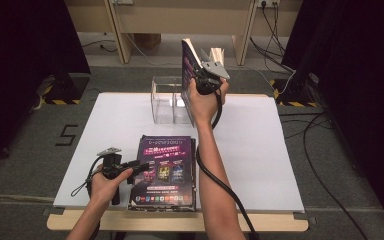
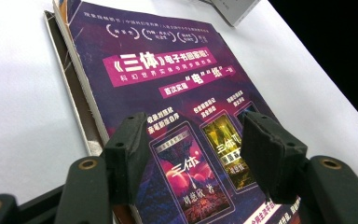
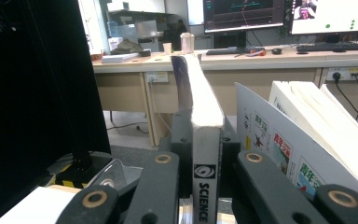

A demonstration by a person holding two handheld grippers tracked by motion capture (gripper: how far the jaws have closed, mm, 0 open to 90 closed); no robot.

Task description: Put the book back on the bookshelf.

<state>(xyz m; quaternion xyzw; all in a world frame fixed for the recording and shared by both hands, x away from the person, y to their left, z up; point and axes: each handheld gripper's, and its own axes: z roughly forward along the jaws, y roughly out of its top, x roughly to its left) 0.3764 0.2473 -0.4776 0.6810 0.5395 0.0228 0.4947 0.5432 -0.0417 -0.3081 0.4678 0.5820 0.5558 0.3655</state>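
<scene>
A stack of purple-cover books lies flat at the front of the white board. My left gripper rests at the stack's left edge. It is open, its jaws apart over the top book's cover with nothing between them. My right gripper is raised at the back, shut on the spine of a purple book held upright over a clear acrylic holder. In the right gripper view the spine reads "SCIENCE" between the jaws.
White-covered books stand tilted just right of the held book. The holder's clear wall shows lower left. Black curtains flank the table, and cables run over the floor at right. A wooden desk stands beyond.
</scene>
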